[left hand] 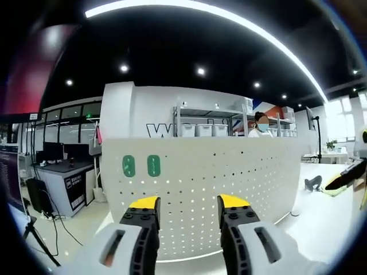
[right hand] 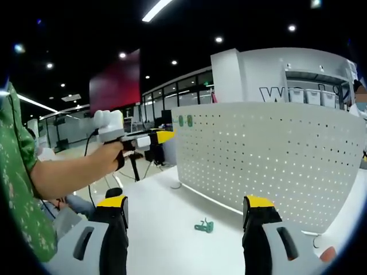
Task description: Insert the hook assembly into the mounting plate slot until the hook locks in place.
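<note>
A white perforated panel [left hand: 229, 177] stands upright on the white table, with two green oval pieces [left hand: 141, 166] fixed near its upper left corner. In the right gripper view the same panel [right hand: 275, 154] and green pieces [right hand: 184, 121] show, and a small green hook part [right hand: 203, 226] lies on the table in front of the panel. My left gripper [left hand: 189, 203] is open with nothing in it, facing the panel. My right gripper [right hand: 186, 203] is wide open, above and nearer than the hook part. A hand holds the left gripper [right hand: 163, 137] by the panel's left edge.
A black and yellow object [left hand: 343, 180] pokes in at the right edge of the left gripper view. The white table [right hand: 166, 206] runs along the panel's foot. Desks with monitors [left hand: 54, 152] stand at the left, shelving and a person [left hand: 261, 126] behind the panel.
</note>
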A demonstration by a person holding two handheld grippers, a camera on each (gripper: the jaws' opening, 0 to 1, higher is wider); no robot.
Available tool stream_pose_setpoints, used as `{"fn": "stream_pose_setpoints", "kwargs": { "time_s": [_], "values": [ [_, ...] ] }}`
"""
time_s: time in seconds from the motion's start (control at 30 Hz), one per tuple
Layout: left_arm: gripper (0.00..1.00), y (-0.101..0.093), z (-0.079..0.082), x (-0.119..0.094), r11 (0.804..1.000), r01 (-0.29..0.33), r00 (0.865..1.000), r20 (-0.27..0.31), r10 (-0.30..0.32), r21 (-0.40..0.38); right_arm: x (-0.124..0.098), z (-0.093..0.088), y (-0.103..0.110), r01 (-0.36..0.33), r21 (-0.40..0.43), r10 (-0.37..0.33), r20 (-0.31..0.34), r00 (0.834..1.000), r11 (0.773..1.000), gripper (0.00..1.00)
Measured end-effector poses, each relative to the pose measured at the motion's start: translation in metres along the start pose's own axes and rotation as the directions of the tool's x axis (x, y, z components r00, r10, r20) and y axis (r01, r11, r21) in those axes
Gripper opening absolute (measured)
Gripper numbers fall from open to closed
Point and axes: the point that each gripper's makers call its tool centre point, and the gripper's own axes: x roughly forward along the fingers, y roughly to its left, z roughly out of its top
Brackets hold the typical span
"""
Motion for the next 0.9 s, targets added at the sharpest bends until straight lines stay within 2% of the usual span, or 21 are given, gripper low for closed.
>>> {"fn": "stream_pose_setpoints", "kwargs": {
  "time_s": [0.27, 0.53, 0.9],
  "values": [
    [0.41, -0.006, -0.013, -0.019, 1.000, 0.010, 0.999, -0.031, -0.011, -0.012, -0.006, -0.003, 0.006, -0.001, -0.003, 0.001, -0.001, 1.000, 1.000, 0.84],
    [0.40, -0.021, -0.038, -0.040, 0.999, 0.035, 0.996, -0.085, -0.037, -0.023, -0.011, -0.010, 0.010, 0.001, 0.006, -0.001, -0.012, 1.000, 1.000, 0.83],
    [0.39, -0.035, -0.061, -0.060, 0.998, 0.048, 0.990, -0.132, -0.053, -0.045, -0.014, -0.018, 0.014, -0.002, 0.014, 0.002, -0.024, 1.000, 1.000, 0.83]
  ]
}}
